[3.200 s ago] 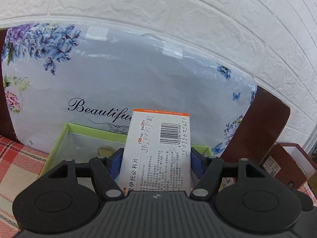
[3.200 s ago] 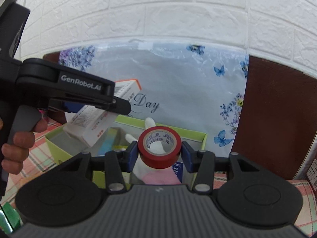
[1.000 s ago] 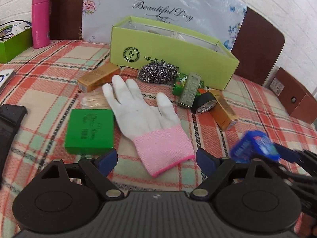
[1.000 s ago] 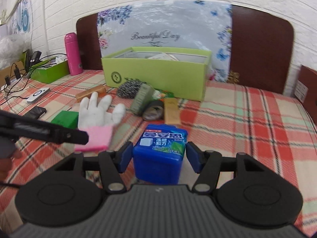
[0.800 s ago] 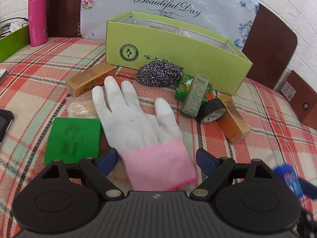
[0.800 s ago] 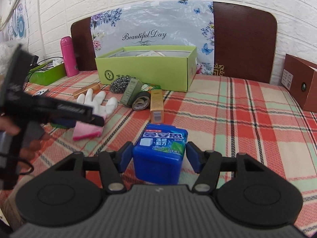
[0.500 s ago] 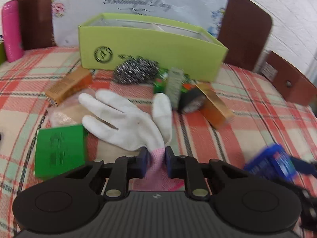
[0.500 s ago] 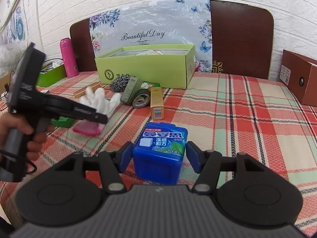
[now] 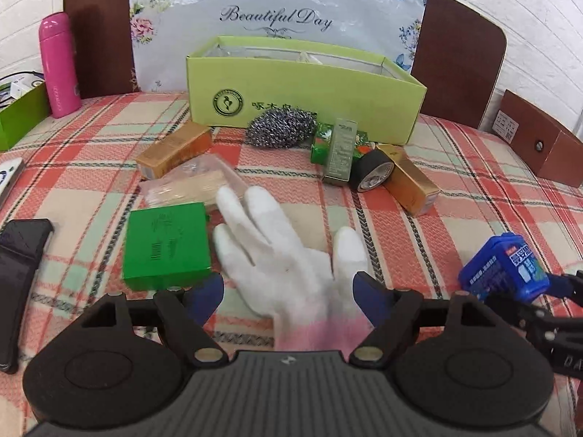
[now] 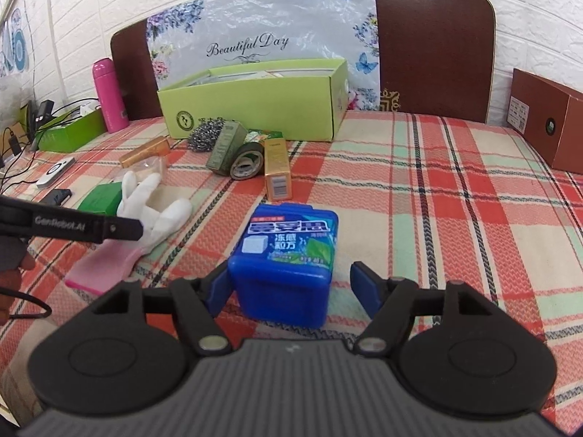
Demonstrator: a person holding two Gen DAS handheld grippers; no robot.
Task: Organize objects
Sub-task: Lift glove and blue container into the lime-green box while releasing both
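Left to right across the plaid-covered counter (image 9: 455,182): the white glove (image 9: 288,255) lies flat near the front edge, fingers pointing toward the lime-green box (image 9: 302,87) at the back, pink cuff nearest the camera; a flat green box (image 9: 165,244) sits just beside it on the left, and further back lie a steel scourer (image 9: 280,129), small cartons and a black tape roll (image 9: 371,174). Handling, judged: the glove is light and limp, will fold and drape when lifted, and gives no firm edge; the bunched pink cuff looks the best place to pinch, since the knit is thicker there.

Left tongs (image 9: 288,293): jaws spreading wider at this moment; the cuff lies between the blue pads but neither pad presses on it, so nothing is held.

Further right, the blue gum tub (image 10: 288,258) stands upright on the cloth, well apart from the green box. Handling, judged: rigid plastic, light, smooth-sided and somewhat slippery; flat opposite side walls offer the natural grip, low on the body under the lid.

Right tongs (image 10: 291,291): jaws also opening; the tub stands between them, left pad close against its wall or just touching, right pad clearly apart; no pinch.
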